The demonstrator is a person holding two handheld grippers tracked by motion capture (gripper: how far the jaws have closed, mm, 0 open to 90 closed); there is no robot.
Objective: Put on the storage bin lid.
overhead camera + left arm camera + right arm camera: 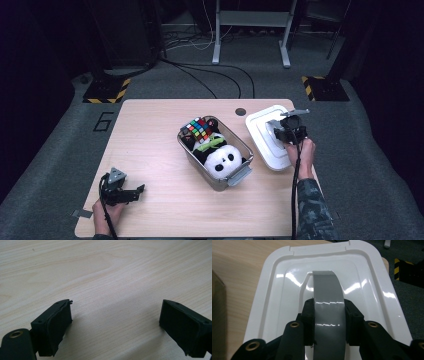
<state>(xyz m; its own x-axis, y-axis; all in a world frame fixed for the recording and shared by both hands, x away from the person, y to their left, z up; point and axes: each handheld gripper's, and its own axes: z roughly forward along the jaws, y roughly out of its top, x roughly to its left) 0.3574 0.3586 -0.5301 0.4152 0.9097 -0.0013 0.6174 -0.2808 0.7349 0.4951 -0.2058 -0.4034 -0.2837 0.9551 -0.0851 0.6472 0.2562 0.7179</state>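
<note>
A white box lid [260, 135] lies at the table's right side, with a grey handle [327, 292] arching over its middle [274, 290]. My right gripper [286, 131] points down onto it, and its jaws [329, 325] are shut on the handle from both sides. Left of the lid stands a clear plastic box [241, 175] holding a panda plush [222, 159] and a coloured puzzle cube [199, 128]. My left gripper [136, 192] rests near the front left corner, its jaws [116, 322] wide open over bare wood, with nothing between them.
The light wooden table [150, 135] ends just right of the lid, at its right edge. A small dark round hole [241, 111] sits near the far edge. Beyond the table are floor cables, metal stand legs and yellow-black marked bases.
</note>
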